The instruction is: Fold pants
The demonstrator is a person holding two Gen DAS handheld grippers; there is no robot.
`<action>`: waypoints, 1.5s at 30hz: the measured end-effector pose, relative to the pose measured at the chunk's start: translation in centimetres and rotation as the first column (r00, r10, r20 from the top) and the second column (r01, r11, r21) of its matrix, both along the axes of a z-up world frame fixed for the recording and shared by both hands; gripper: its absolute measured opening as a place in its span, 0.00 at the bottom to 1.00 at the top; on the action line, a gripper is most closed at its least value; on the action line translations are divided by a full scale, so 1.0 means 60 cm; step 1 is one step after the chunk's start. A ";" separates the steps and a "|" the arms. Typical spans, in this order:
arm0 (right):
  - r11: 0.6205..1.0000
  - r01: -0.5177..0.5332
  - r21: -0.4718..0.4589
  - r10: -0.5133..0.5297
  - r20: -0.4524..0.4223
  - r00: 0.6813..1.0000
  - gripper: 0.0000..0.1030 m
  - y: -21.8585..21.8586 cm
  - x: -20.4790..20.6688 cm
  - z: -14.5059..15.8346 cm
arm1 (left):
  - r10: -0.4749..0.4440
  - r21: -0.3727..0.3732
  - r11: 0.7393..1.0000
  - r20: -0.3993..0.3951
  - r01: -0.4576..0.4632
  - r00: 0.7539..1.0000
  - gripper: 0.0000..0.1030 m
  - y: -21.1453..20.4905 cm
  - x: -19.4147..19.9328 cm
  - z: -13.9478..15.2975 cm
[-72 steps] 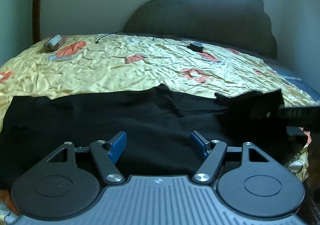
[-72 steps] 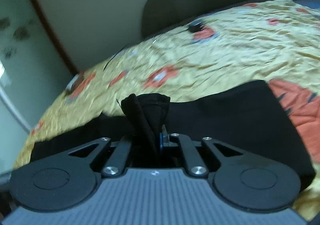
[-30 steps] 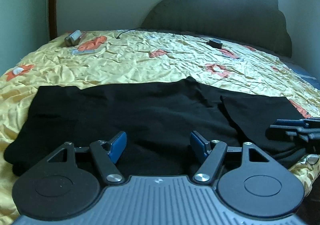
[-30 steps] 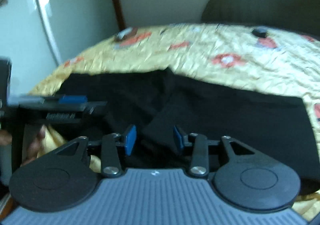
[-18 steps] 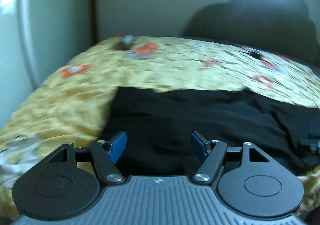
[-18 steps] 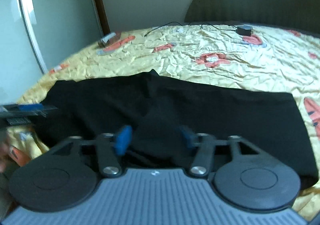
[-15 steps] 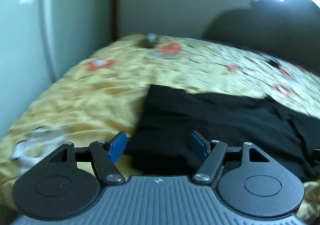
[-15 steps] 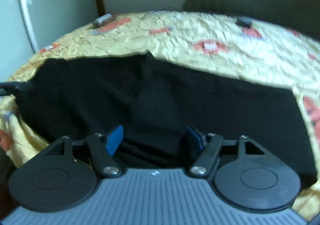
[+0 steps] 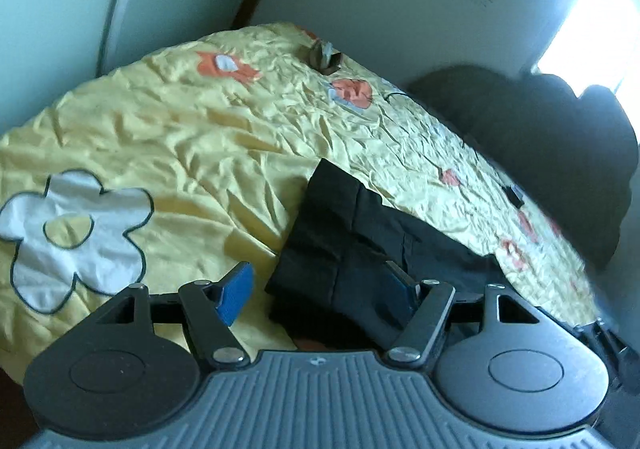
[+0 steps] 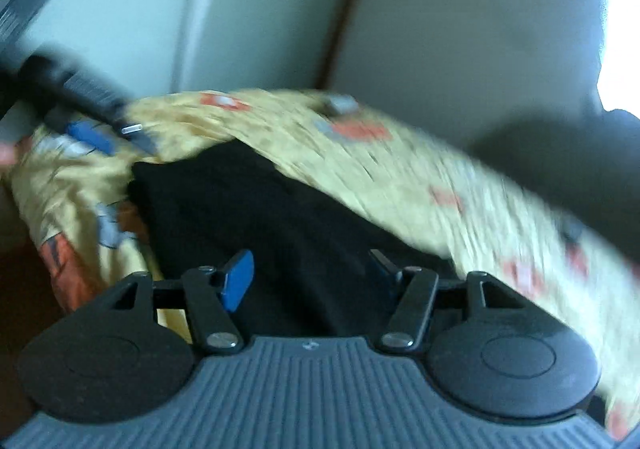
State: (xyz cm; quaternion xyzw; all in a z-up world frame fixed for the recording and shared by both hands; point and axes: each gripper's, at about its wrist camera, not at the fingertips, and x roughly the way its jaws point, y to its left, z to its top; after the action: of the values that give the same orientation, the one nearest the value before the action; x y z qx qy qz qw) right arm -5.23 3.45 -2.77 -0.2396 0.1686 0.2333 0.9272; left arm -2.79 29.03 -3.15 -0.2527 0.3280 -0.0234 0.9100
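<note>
Black pants [image 9: 352, 233] lie folded lengthwise on the yellow flowered bedspread [image 9: 192, 153], near its front edge. My left gripper [image 9: 320, 285] is open, low over the pants' left end, with the cloth edge between its blue pads. My right gripper [image 10: 308, 275] is open above the black pants [image 10: 256, 217], a little right of that end. The left gripper [image 10: 92, 125] shows blurred at the upper left of the right wrist view. Neither gripper holds any cloth.
A dark padded headboard [image 9: 560, 153] stands at the far side under a bright window. A small object [image 9: 324, 57] and a black charger [image 9: 514, 195] with a cable lie on the bedspread. A pale wall panel [image 9: 60, 1] rises to the left.
The right gripper has let go of the pants cloth and opened. Both grippers have swung left toward the pants' left end, and the left one has dropped low over it.
</note>
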 end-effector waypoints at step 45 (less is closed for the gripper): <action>0.991 -0.008 -0.131 0.033 0.188 0.982 0.10 0.148 -0.010 -0.016 | -0.102 -0.629 0.778 -0.111 0.010 0.989 0.79 0.061 0.170 -0.096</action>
State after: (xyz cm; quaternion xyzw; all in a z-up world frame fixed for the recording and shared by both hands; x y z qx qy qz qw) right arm -5.85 12.33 -3.75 -0.3222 0.0918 0.2074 0.9191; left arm 7.44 32.67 -8.92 -0.5317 0.3715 -0.1404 0.7481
